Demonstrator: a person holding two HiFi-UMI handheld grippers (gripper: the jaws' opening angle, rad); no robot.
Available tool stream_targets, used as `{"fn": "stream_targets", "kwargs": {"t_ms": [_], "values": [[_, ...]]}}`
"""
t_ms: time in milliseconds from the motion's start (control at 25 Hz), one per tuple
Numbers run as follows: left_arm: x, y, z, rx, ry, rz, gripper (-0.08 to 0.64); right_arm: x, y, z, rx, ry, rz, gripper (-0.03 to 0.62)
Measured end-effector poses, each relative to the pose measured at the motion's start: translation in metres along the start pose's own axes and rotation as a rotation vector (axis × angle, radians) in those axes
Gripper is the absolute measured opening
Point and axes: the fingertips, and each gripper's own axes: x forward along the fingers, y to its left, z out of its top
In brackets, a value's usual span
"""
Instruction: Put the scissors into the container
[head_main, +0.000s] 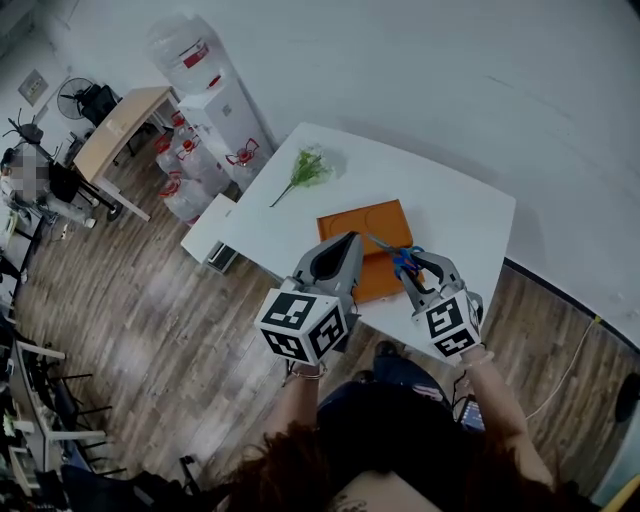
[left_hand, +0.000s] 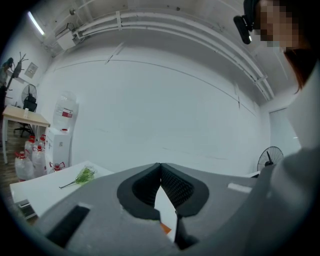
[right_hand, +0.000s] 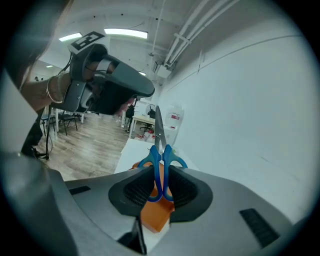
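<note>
Scissors (right_hand: 161, 160), one pair with blue handles, are clamped by the handles between the pads of the right gripper (right_hand: 161, 187). The closed blades point away from it.

Seen from the head camera, far left of the container (head_main: 360, 225) stand a wooden desk (head_main: 120, 125) and a floor fan (head_main: 75, 98). Nearer to the container, still on its left, is a white water dispenser (head_main: 225, 120) with a large bottle (head_main: 185, 50) on top. More bottles (head_main: 180, 170) are clustered on the floor beside it; their red labels are too small to read and their number is unclear.

One green flower sprig (head_main: 308, 168) lies on the white table (head_main: 450, 200), beyond the container's left far corner and apart from it. The container is a single flat orange tray near the table's front edge, with bare tabletop beyond it and to its right.

The left gripper (head_main: 345, 240) hangs over the container's near left part. Its own view shows the tips closed together with nothing between them (left_hand: 160, 170).

The scissors (head_main: 398, 256) sit above the container's near right corner, blades aimed across the tray. The right gripper (head_main: 410, 262) holds them just right of that corner.

Each of the two grippers carries one cube of black-and-white square markers, with no letters on them.
</note>
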Motion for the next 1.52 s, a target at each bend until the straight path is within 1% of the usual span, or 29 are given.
{"fn": "stream_targets", "kwargs": {"t_ms": [400, 640, 1040, 1520], "values": [[0.024, 0.029, 0.001, -0.011, -0.004, 0.053, 0.015, 0.043, 0.002, -0.032, -0.126, 0.083, 0.104, 0.080], [0.037, 0.042, 0.003, -0.010, 0.000, 0.063, 0.015, 0.068, 0.010, -0.049, -0.185, 0.134, 0.166, 0.080], [0.041, 0.070, -0.002, -0.032, 0.015, 0.099, 0.015, 0.101, 0.030, -0.085, -0.313, 0.241, 0.259, 0.080], [0.033, 0.089, -0.008, -0.048, 0.026, 0.124, 0.015, 0.127, 0.057, -0.130, -0.438, 0.357, 0.374, 0.080]]}}
